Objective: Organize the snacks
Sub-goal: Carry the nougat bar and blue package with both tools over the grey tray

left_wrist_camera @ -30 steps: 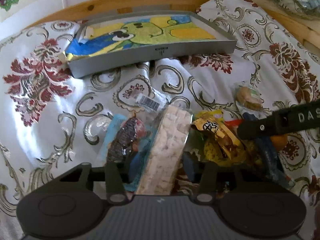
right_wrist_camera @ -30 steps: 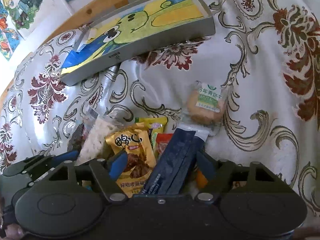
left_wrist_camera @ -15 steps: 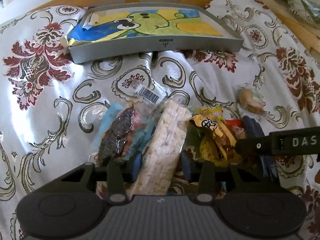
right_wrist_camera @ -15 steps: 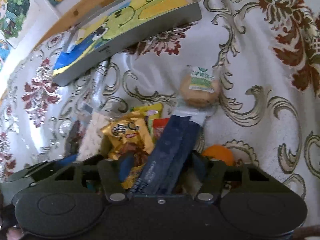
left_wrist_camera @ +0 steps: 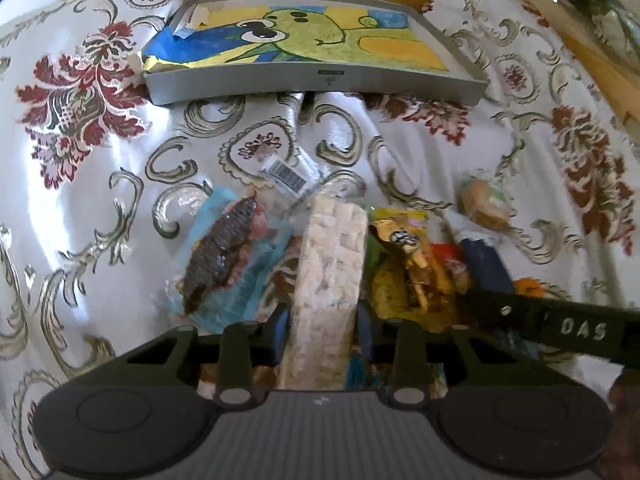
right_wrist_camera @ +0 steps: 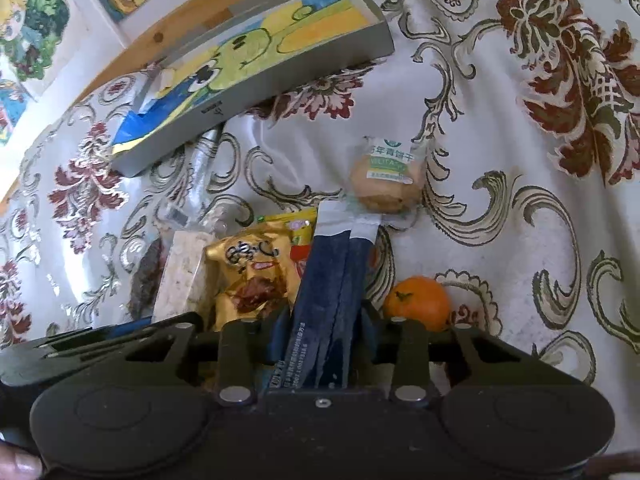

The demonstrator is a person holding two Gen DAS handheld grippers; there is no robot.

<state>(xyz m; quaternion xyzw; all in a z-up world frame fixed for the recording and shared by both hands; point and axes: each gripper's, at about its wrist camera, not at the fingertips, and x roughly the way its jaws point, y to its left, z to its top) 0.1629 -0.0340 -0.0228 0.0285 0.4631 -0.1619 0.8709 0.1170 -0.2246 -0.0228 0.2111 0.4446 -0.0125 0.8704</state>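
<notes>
**Both grippers hold a snack; the grey tray waits at the top**

The left gripper (left_wrist_camera: pixel 322 332) has its jaws closed on the pale rice cracker bar (left_wrist_camera: pixel 328 280), in the lower middle of the left wrist view. The right gripper (right_wrist_camera: pixel 326 334) clamps the dark blue packet (right_wrist_camera: pixel 332 292). The grey tray (left_wrist_camera: pixel 320 80) lies at the upper middle, apart from the snack pile. I think each load should lift straight up, so that the gold snack bag (right_wrist_camera: pixel 252 272) and the orange (right_wrist_camera: pixel 418 302) beside them are not dragged.
</notes>
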